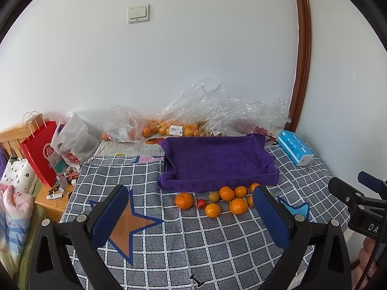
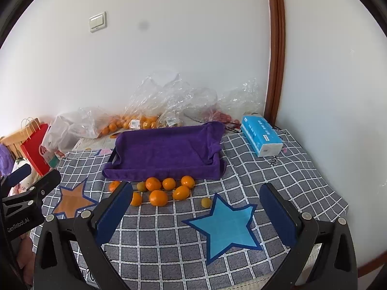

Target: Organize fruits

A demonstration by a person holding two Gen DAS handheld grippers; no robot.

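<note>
fruit lies loose on the checked cloth (image 2: 278,178) just in front of the purple towel-lined tray (image 2: 167,149), which is seen empty, so the sorting is judged not yet begun. from left to right in the right wrist view, mandarins (image 2: 158,197) are clustered at about 11 o'clock of the blue star (image 2: 227,227), two greenish fruits are mixed in, one (image 2: 206,202) apart at the star's 12 o'clock, and a small red fruit (image 1: 201,203) is shown in the left wrist view. the left gripper (image 1: 191,220) is held with jaws wide apart and nothing between them; the right gripper (image 2: 197,215) likewise stands spread and empty. the next move is judged to call for one gripper to be lowered over a single fruit and closed gently, since round fruit may roll. behind the tray, clear plastic bags of fruit (image 2: 145,118) are heaped at 12 o'clock; a blue tissue pack (image 2: 262,135) is set at 2 o'clock. nothing is seen blocking the approach.
</note>
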